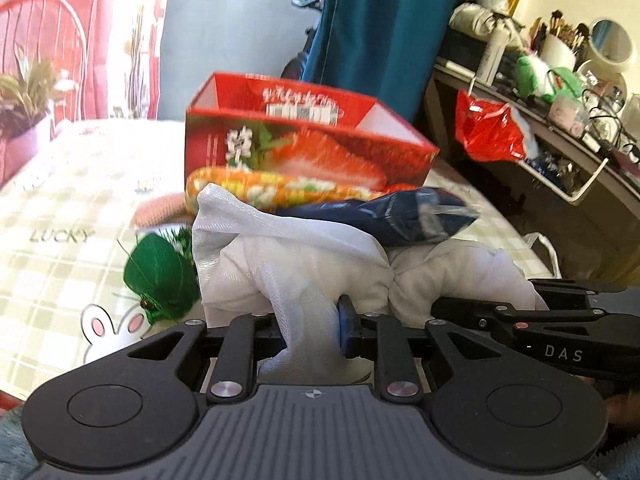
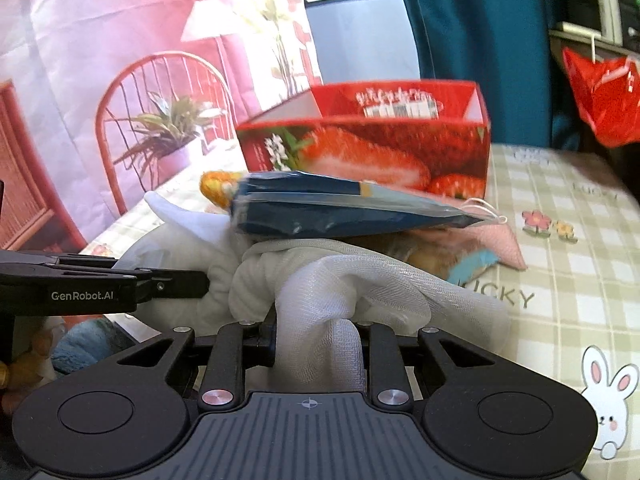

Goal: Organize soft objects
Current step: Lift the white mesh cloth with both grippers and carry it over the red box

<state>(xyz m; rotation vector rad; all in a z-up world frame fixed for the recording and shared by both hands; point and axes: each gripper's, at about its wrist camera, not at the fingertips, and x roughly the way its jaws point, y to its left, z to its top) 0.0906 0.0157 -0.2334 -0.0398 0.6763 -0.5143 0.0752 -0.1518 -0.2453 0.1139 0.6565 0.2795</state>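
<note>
A white mesh cloth bundle [image 1: 300, 264] is lifted off the checked tablecloth [image 1: 60, 240], pinched from both sides. My left gripper [image 1: 310, 328] is shut on a fold of it. My right gripper [image 2: 316, 334] is shut on another fold of the same white cloth [image 2: 320, 280]. Each gripper shows in the other's view: the right gripper [image 1: 440, 308] at the right and the left gripper [image 2: 204, 280] at the left. A dark blue plastic-wrapped packet [image 1: 400, 216] [image 2: 340, 208] lies across the top of the bundle. Behind stands an open red strawberry box [image 1: 304, 140] [image 2: 380, 140].
An orange floral soft item [image 1: 260, 188] lies against the box. A green tinsel object [image 1: 160, 276] sits left of the bundle, and a pink soft piece [image 2: 500, 240] and a light blue one [image 2: 476, 268] to its right. A cluttered shelf [image 1: 560, 100] with a red bag [image 1: 488, 128] stands beyond the table.
</note>
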